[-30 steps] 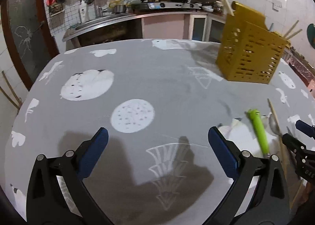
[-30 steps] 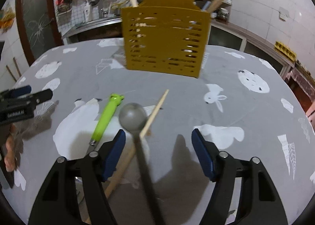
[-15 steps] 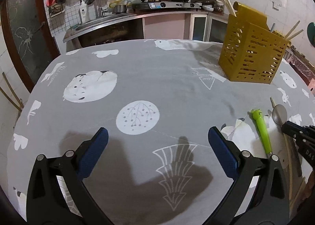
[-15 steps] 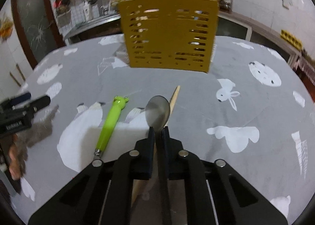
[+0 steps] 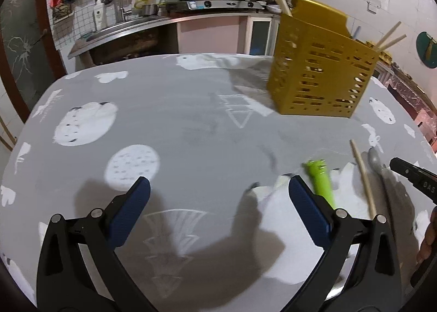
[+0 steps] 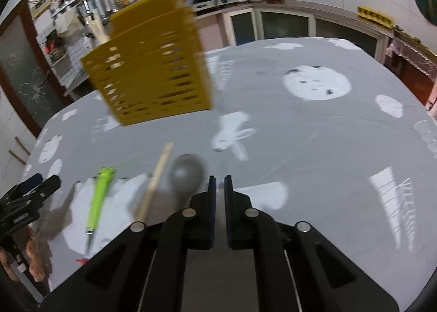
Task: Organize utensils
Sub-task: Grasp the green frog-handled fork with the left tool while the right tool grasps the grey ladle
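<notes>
Left gripper [image 5: 218, 202] jaws wide apart, holding nothing, low centre of its frame over the grey counter [image 5: 177, 120]. Right gripper [image 6: 220, 189] jaws nearly closed with a thin gap; the spoon [image 6: 188, 172] bowl sits just left of them, and I cannot tell whether the handle is gripped (blurred, hidden behind the jaws). Chopstick [image 6: 155, 180] lies touching the spoon's left side, green-handled utensil [image 6: 99, 194] further left. Yellow utensil basket [image 6: 153, 74] upper left, chopsticks standing in it.
</notes>
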`<state>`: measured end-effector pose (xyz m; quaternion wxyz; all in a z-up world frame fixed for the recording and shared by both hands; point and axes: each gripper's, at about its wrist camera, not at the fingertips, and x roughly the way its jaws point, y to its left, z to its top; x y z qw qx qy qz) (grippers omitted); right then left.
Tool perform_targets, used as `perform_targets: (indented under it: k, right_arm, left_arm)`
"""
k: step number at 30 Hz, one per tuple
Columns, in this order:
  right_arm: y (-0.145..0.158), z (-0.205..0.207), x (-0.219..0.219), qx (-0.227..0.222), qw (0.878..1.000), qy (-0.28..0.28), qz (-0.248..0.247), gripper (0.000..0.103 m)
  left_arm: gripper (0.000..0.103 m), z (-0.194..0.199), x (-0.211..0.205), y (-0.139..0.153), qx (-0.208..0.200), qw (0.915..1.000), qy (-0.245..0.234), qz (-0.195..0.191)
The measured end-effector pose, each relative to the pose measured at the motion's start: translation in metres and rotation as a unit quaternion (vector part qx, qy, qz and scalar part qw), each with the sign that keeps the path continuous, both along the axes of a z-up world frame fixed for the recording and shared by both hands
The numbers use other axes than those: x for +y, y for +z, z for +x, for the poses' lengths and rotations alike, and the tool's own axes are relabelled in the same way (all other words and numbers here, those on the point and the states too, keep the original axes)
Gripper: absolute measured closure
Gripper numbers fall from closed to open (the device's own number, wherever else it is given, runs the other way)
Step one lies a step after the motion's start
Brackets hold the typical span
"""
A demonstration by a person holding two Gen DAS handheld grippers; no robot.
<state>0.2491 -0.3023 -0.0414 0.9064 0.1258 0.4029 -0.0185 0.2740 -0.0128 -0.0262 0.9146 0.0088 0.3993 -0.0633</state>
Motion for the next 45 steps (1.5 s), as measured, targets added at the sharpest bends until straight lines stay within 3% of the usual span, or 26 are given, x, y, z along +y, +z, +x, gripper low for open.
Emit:
perform_targets:
  k: [6,7,8,9,10,12,15,18,22,24,27,31,45]
  right_arm:
    - [0.0,0.0,-0.01,-0.002,0.999,-0.017,-0.036,0.094]
    - [-0.001,0.0,-0.011,0.0,0.999,-0.021,-0.046,0.083]
    - [-0.002,-0.001,-0.012,-0.001,0.998,-0.027,-0.054,0.062]
    - [-0.002,-0.003,-0.013,-0.004,0.998,-0.032,-0.057,0.053]
    - [-0.002,-0.006,-0.016,-0.01,0.998,-0.038,-0.058,0.05]
    - [-0.003,-0.007,-0.021,-0.01,0.998,-0.044,-0.051,0.05]
    - [-0.003,-0.007,-0.022,-0.012,0.998,-0.045,-0.05,0.05]
    - [-0.002,-0.007,-0.017,-0.014,0.998,-0.042,-0.051,0.05]
    - [-0.004,-0.005,-0.014,-0.01,0.998,-0.042,-0.04,0.05]
    - [-0.005,-0.004,-0.01,-0.009,0.998,-0.041,-0.036,0.05]
    - [-0.005,0.0,0.0,-0.008,0.999,-0.031,-0.039,0.05]
    - [-0.003,0.005,0.019,-0.005,0.999,-0.011,-0.043,0.05]
    - [-0.008,0.015,0.05,0.027,0.998,0.003,-0.062,0.049]
  left_arm:
    - [0.005,0.009,-0.03,-0.002,0.031,0.9986,-0.015,-0.04]
    - [0.006,0.01,-0.038,-0.003,0.037,0.9982,-0.02,-0.042]
    - [0.006,0.01,-0.043,-0.004,0.04,0.9981,-0.023,-0.04]
    - [0.01,0.011,-0.048,-0.005,0.044,0.998,-0.027,-0.038]
    - [0.014,0.011,-0.056,-0.006,0.051,0.9976,-0.033,-0.034]
    - [0.018,0.012,-0.063,-0.009,0.062,0.9971,-0.035,-0.028]
    - [0.041,0.018,-0.072,-0.02,0.107,0.9928,-0.043,-0.034]
    - [0.046,0.019,-0.078,-0.022,0.104,0.9939,-0.033,-0.02]
    - [0.076,0.021,-0.083,-0.021,0.099,0.9944,-0.035,-0.002]
    - [0.084,0.024,-0.079,-0.021,0.1,0.9944,-0.034,-0.006]
    - [0.084,0.029,-0.071,-0.02,0.106,0.9933,-0.039,-0.021]
    - [0.087,0.033,-0.061,-0.019,0.101,0.9944,-0.033,0.0]
    - [0.087,0.041,-0.045,-0.021,0.1,0.9948,-0.017,0.008]
